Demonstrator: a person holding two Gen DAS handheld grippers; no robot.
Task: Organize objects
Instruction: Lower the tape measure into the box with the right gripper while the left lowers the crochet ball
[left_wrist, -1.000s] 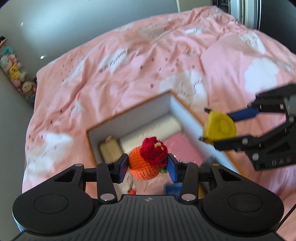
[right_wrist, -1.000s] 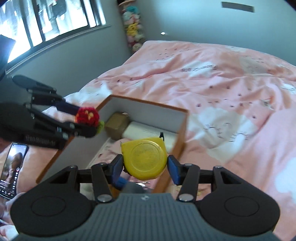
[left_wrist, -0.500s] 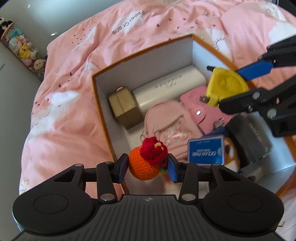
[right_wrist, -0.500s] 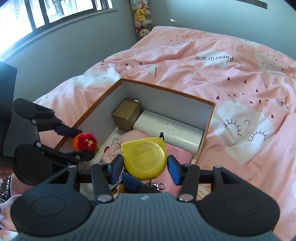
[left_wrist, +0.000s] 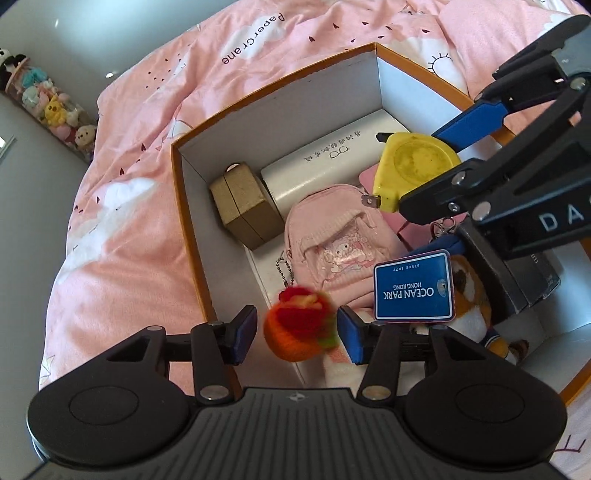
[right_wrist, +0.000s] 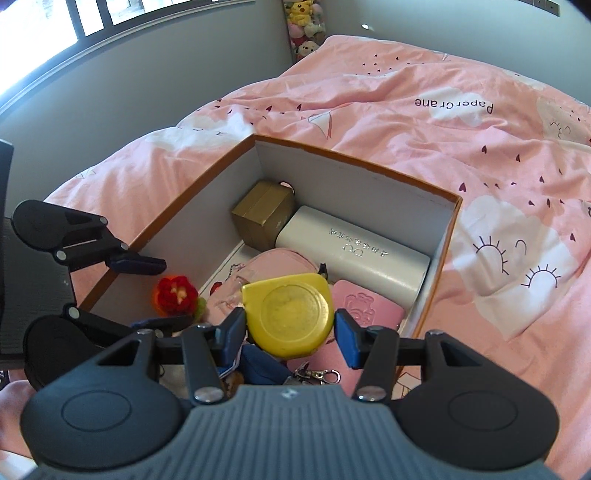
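Observation:
An orange-rimmed box (left_wrist: 177, 192) with white walls lies on the pink bed. My left gripper (left_wrist: 297, 330) is open over the box's near-left corner; a crocheted orange ball with a red flower (left_wrist: 301, 325) is blurred between its parted fingers, with a gap on each side. It also shows in the right wrist view (right_wrist: 175, 295). My right gripper (right_wrist: 291, 326) is shut on a yellow tape measure (right_wrist: 290, 315), held above the box's right side; the tape measure also shows in the left wrist view (left_wrist: 415, 168).
In the box lie a brown cardboard cube (left_wrist: 245, 205), a white glasses case (left_wrist: 325, 166), a pink pouch (left_wrist: 336, 240), a pink wallet (right_wrist: 364, 306), a blue Ocean Park tag (left_wrist: 413, 286), a plush toy (left_wrist: 471, 295) and a dark box (left_wrist: 517, 273). Plush toys (left_wrist: 51, 110) line the wall.
Both grippers moved closer over the box. My left gripper opened and the crocheted ball came free, now blurred between the fingers. The right gripper still holds the tape measure.

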